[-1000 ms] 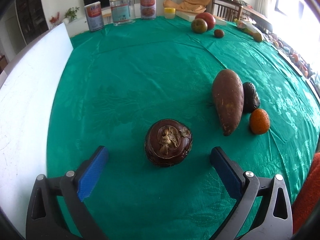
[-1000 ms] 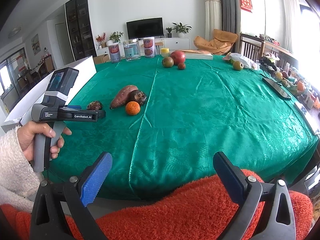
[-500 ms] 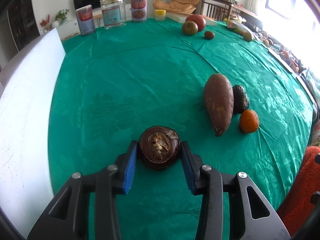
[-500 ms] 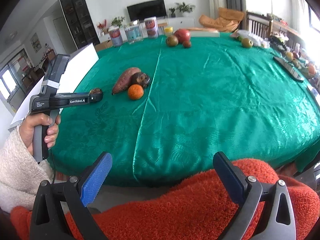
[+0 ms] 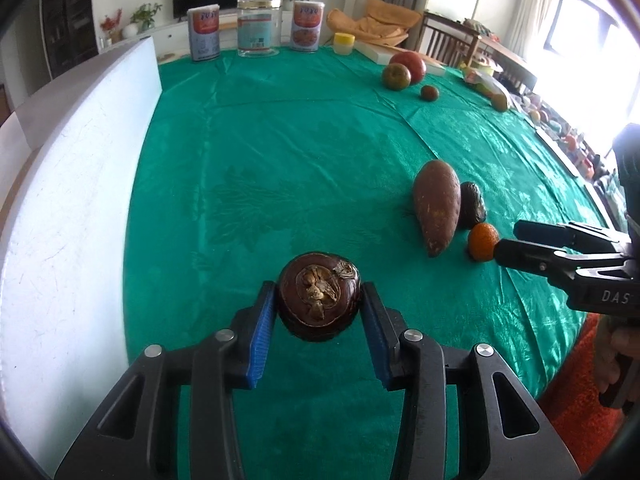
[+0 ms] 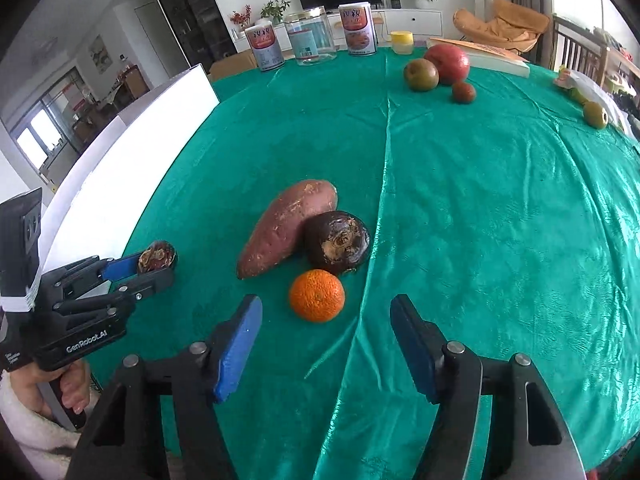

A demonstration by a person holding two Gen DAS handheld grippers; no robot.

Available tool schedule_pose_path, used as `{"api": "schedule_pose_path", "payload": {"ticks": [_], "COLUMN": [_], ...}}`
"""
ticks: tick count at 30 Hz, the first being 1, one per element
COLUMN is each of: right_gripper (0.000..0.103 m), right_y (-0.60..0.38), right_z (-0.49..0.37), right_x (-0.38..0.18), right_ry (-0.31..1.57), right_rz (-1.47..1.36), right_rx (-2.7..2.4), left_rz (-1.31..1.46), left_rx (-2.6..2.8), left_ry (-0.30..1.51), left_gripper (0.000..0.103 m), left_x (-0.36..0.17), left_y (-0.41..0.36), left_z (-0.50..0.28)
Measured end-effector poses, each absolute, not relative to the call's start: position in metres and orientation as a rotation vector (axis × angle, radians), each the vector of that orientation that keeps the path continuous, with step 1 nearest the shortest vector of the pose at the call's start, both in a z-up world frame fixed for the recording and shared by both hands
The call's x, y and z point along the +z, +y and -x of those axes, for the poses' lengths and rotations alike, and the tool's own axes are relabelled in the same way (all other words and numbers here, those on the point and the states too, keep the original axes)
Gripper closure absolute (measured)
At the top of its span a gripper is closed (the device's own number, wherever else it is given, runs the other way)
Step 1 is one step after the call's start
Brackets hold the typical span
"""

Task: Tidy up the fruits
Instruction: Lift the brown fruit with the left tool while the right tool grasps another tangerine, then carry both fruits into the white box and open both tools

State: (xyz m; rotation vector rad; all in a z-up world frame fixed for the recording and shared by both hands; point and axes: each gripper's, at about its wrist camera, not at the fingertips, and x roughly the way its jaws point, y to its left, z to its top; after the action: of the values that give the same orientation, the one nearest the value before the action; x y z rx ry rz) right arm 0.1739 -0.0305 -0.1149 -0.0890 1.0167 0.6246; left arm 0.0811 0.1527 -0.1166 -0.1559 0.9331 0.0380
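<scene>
Two grippers at work: left gripper (image 5: 318, 320) pinching dark round fruit (image 5: 319, 295) just above green tablecloth (image 5: 280, 152); right gripper (image 6: 326, 340) closing, nothing between pads yet, orange (image 6: 317, 295) just ahead. Step: pickup. Next: settle pads around orange

Left gripper (image 5: 318, 312) clamped on dark brown fruit (image 5: 319, 294). Right gripper (image 5: 506, 242) beside orange (image 5: 482, 241), jaws closing, nothing visibly pressed.

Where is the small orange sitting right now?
On the green tablecloth, the orange lies just ahead of the right gripper, near the sweet potato.
</scene>
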Motion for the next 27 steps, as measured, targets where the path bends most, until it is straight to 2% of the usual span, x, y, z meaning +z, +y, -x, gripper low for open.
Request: {"api": "schedule_pose_path", "payload": {"ticks": [4,7,9,10,15,20,27], "right_gripper": [0.039,0.051,0.068,0.072,0.072,0.072,0.072], "right_y": [-0.018,-0.014,-0.014,-0.014,-0.028,-0.015,0.076], "right_z": [-0.179,-0.181,-0.178,-0.179,-0.170,-0.140,-0.085], "right_x": [-0.121,-0.128,-0.129,-0.129,-0.116,-0.079,-0.010], "right_ry": [1.018,1.041,1.029,1.033,1.023,1.017,0.923], "right_rz": [0.124,0.127,0.145,0.139,0.068,0.059,0.101], "right_rx": [0.613,0.601,0.597,0.605,0.609,0.723,1.036], "left_rz": [0.169,0.175,0.173,0.173,0.205,0.284,0.405], "left_rx": [0.032,0.026,0.022,0.019,-0.017,-0.103,-0.006], "left_ry": [0.928,0.929,0.928,0.928,0.908,0.834,0.708], "left_gripper": [0.060,0.060,0.060,0.060,0.061,0.060,0.060], "left_x": [-0.115,-0.115,-0.114,-0.114,-0.100,-0.051,0.015], "left_y": [0.150,0.149,0.147,0.147,0.142,0.145,0.219], "left_z": [-0.080,-0.080,-0.079,-0.078,-0.069,-0.042,0.007]}}
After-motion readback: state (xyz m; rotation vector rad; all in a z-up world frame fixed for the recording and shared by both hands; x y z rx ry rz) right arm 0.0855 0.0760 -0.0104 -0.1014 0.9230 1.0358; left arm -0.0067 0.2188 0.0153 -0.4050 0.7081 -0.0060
